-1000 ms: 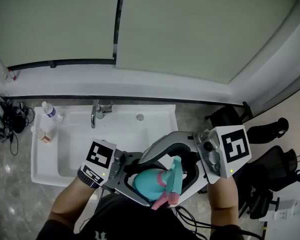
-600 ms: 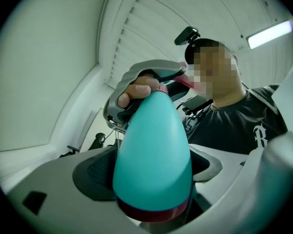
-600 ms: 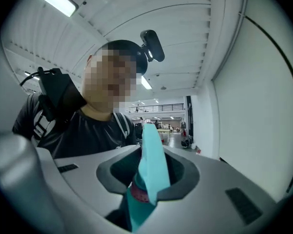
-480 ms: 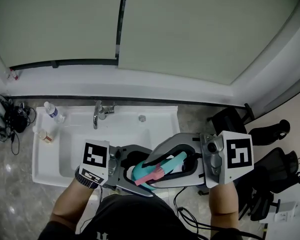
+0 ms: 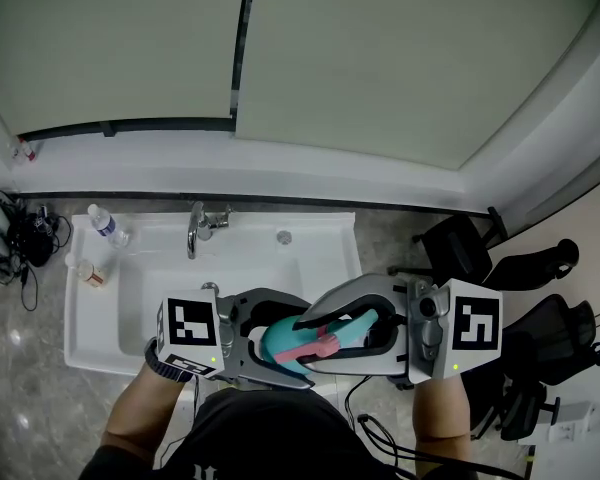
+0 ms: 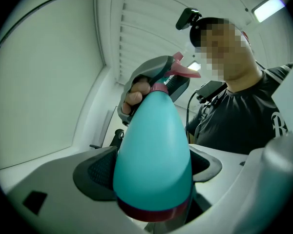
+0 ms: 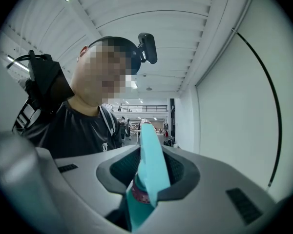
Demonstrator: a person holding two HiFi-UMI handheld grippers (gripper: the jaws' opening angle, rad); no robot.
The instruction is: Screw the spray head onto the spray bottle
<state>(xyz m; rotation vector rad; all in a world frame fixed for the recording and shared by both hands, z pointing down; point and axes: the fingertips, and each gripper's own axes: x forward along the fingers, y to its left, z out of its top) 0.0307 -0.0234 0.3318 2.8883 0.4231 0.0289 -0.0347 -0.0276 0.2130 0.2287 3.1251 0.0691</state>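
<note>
**Workpiece.** The spray bottle (image 5: pixel 276 348) is held level in the air in front of the person's body, just off the front edge of the sink (image 5: pixel 75 318). It rests on nothing. The spray head (image 5: pixel 345 328) meets the bottle's neck at the pink collar (image 6: pixel 159 87), and the pink trigger (image 5: pixel 310 348) lies along the side. How far the collar has threaded on cannot be determined from any view.

**Grip state.** The left gripper (image 6: pixel 150 172) is clamped on the bottle's wide lower body, with both pads pressing on the teal wall. The jaws of the right gripper (image 7: pixel 151 177) have just been closing. They now pinch the narrow teal body of the spray head, which stands between them.

**Fault conditions.**
- Cross-threading: both parts are hand-held, so any tilt between the two grippers puts the collar askew on the neck. It would probably then jam or seat crooked.
- Slip at the bottle: the body is smooth and tapered (a cone tends to squeeze out of a clamp). Turning torque may rotate the bottle in the left gripper instead of driving the thread.
- Idle turning: the right gripper holds the head, not the collar. If the collar spins freely on the head, rotation may tighten nothing.
- Drop: if either clamp loosens, nothing under the assembly will catch it.
</note>
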